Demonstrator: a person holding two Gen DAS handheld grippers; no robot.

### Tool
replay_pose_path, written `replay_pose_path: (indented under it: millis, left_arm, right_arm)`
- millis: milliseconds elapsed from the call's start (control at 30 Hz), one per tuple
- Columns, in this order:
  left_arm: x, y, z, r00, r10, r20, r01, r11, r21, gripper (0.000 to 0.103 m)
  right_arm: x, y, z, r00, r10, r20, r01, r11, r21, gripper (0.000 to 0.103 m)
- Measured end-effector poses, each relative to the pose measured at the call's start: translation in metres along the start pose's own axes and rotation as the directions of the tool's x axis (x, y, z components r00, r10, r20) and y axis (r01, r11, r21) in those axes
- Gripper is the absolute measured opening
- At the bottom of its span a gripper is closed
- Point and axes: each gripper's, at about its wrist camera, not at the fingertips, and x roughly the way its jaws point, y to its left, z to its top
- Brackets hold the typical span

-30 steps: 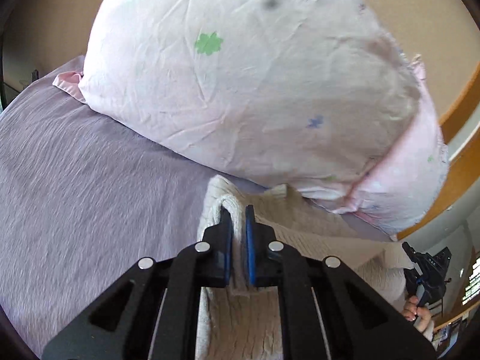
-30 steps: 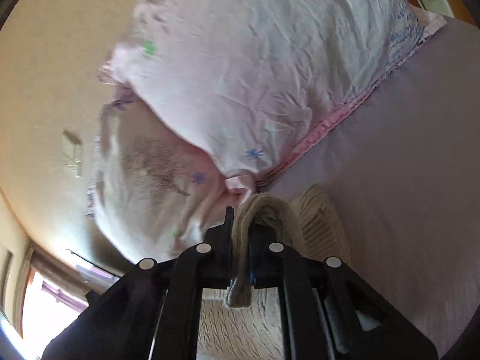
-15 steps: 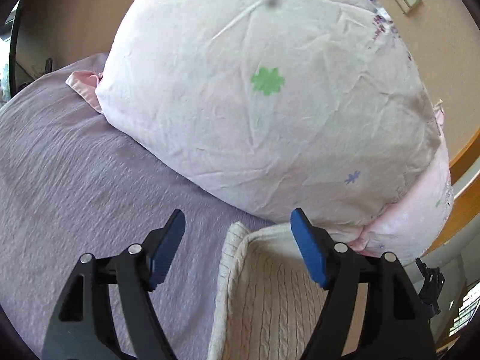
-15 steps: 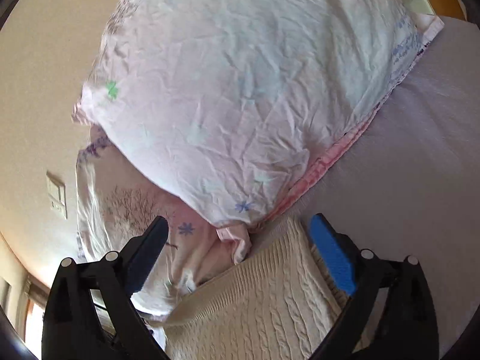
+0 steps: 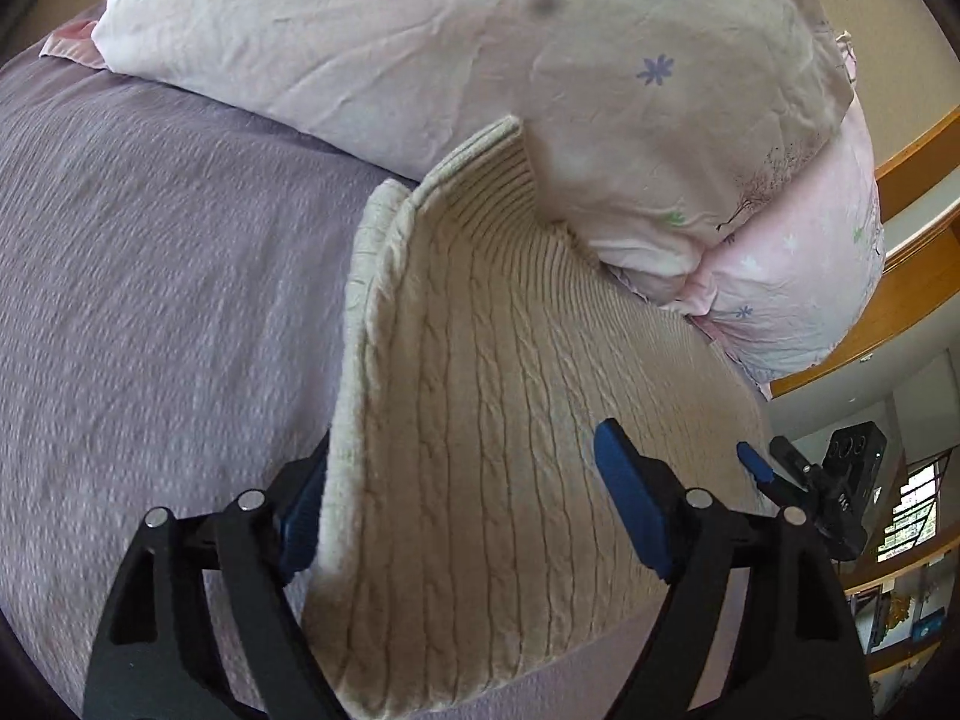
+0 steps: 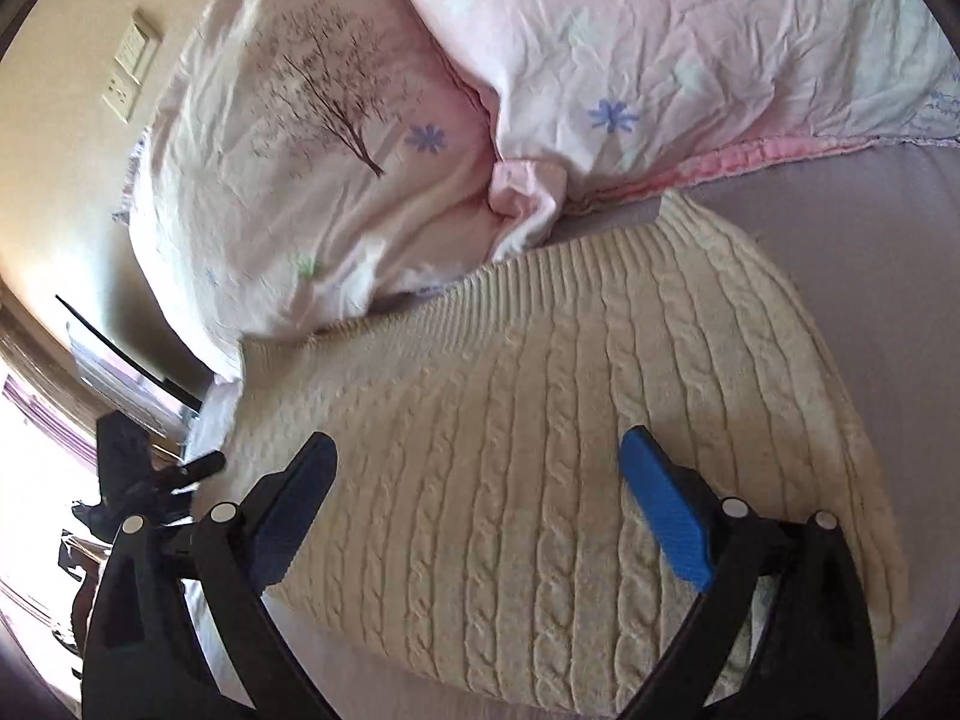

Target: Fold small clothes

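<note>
- Left wrist view: the left claw stands spread wide over a cream cable-knit sweater, gripping nothing; a second ago it was clenched on the knit's edge.
- Right wrist view: the right claw is likewise released above the sweater, having let go of the fold it pinched (both blue pads now sit clear of the fabric).
- The sweater lies folded on the purple bedspread, its ribbed hem butted against the pink floral pillows.
- The double release suggests this fold is laid; smoothing or a further fold likely remains.
</note>
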Motion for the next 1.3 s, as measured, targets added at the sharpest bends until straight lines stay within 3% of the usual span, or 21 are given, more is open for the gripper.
replay_pose_path:
  millis: [67, 133, 167, 233, 367, 433, 533, 667, 733, 800, 867, 900, 933, 1000, 1067, 1133, 1233, 1300]
  left_arm:
    - [0.003, 0.003, -0.001, 1.000, -0.020, 0.013, 0.021, 0.999, -0.032, 0.075]
    - [0.009, 0.007, 0.001, 1.000, -0.002, 0.023, 0.003, 0.997, -0.077, 0.035]
    - [0.011, 0.012, 0.001, 1.000, 0.004, 0.023, -0.001, 0.994, -0.109, 0.027]
    - [0.012, 0.015, 0.004, 1.000, -0.018, 0.025, 0.021, 0.988, -0.153, 0.024]
    - [-0.008, -0.021, 0.015, 0.998, -0.029, 0.052, 0.035, 0.992, -0.124, 0.021]
    - [-0.018, -0.064, 0.022, 0.997, -0.031, 0.073, 0.036, 0.997, -0.065, 0.021]
    - [-0.012, -0.145, 0.028, 0.996, -0.052, 0.076, 0.048, 0.998, 0.043, 0.020]
    - [0.056, -0.262, 0.012, 0.991, -0.134, -0.008, 0.134, 0.977, 0.164, 0.020]
    - [0.107, -0.307, -0.005, 0.964, -0.233, -0.130, 0.254, 0.952, 0.171, 0.019]
    - [0.142, -0.337, -0.019, 0.915, -0.328, -0.236, 0.364, 0.922, 0.130, 0.019]
    - [0.143, -0.349, -0.022, 0.899, -0.368, -0.236, 0.406, 0.904, 0.135, 0.020]
    - [0.131, -0.349, -0.021, 0.905, -0.374, -0.201, 0.408, 0.898, 0.167, 0.027]
    - [0.117, -0.345, -0.019, 0.921, -0.358, -0.155, 0.385, 0.899, 0.207, 0.042]
    - [0.090, -0.331, -0.014, 0.955, -0.287, -0.069, 0.295, 0.915, 0.276, 0.055]
    - [0.064, -0.308, -0.015, 0.985, -0.172, 0.002, 0.161, 0.927, 0.338, 0.056]
    - [0.048, -0.281, -0.015, 0.996, -0.084, 0.039, 0.065, 0.931, 0.359, 0.057]
    - [0.035, -0.242, -0.017, 0.999, -0.046, 0.027, 0.034, 0.944, 0.327, 0.057]
    - [0.032, -0.225, -0.019, 0.999, -0.037, 0.025, 0.028, 0.949, 0.313, 0.058]
  right_arm:
    - [0.001, 0.002, -0.003, 1.000, -0.013, 0.001, 0.013, 1.000, -0.020, 0.098]
    - [-0.005, 0.001, -0.004, 1.000, 0.011, 0.005, -0.011, 1.000, 0.001, 0.098]
    - [-0.011, -0.001, -0.004, 0.999, 0.040, 0.017, -0.040, 0.999, 0.018, 0.098]
    - [-0.024, -0.011, -0.004, 0.994, 0.095, 0.058, -0.099, 0.993, 0.062, 0.098]
    - [-0.056, -0.029, -0.002, 0.981, 0.112, 0.159, -0.127, 0.988, 0.090, 0.098]
    - [-0.073, -0.037, 0.001, 0.971, 0.109, 0.215, -0.133, 0.986, 0.096, 0.098]
    - [-0.103, -0.056, 0.003, 0.939, 0.107, 0.328, -0.158, 0.978, 0.135, 0.098]
    - [-0.127, -0.086, 0.003, 0.890, 0.004, 0.456, -0.112, 0.972, 0.209, 0.098]
    - [-0.122, -0.105, 0.006, 0.897, -0.018, 0.442, -0.108, 0.960, 0.258, 0.098]
    - [-0.118, -0.126, 0.008, 0.910, -0.031, 0.413, -0.110, 0.943, 0.315, 0.098]
    - [-0.119, -0.140, 0.007, 0.909, -0.035, 0.415, -0.127, 0.926, 0.357, 0.098]
    - [-0.120, -0.143, 0.006, 0.904, -0.023, 0.428, -0.149, 0.919, 0.364, 0.098]
    - [-0.123, -0.145, 0.005, 0.905, 0.005, 0.425, -0.168, 0.923, 0.346, 0.098]
    - [-0.125, -0.136, 0.008, 0.905, 0.077, 0.419, -0.212, 0.934, 0.287, 0.095]
    - [-0.119, -0.115, 0.011, 0.922, 0.152, 0.356, -0.233, 0.952, 0.197, 0.093]
    - [-0.105, -0.082, 0.014, 0.952, 0.164, 0.259, -0.190, 0.979, 0.077, 0.077]
    - [-0.067, -0.056, 0.014, 0.993, 0.069, 0.101, -0.069, 0.998, 0.001, 0.052]
    - [-0.043, -0.054, 0.015, 1.000, 0.020, 0.022, -0.020, 1.000, 0.001, 0.050]
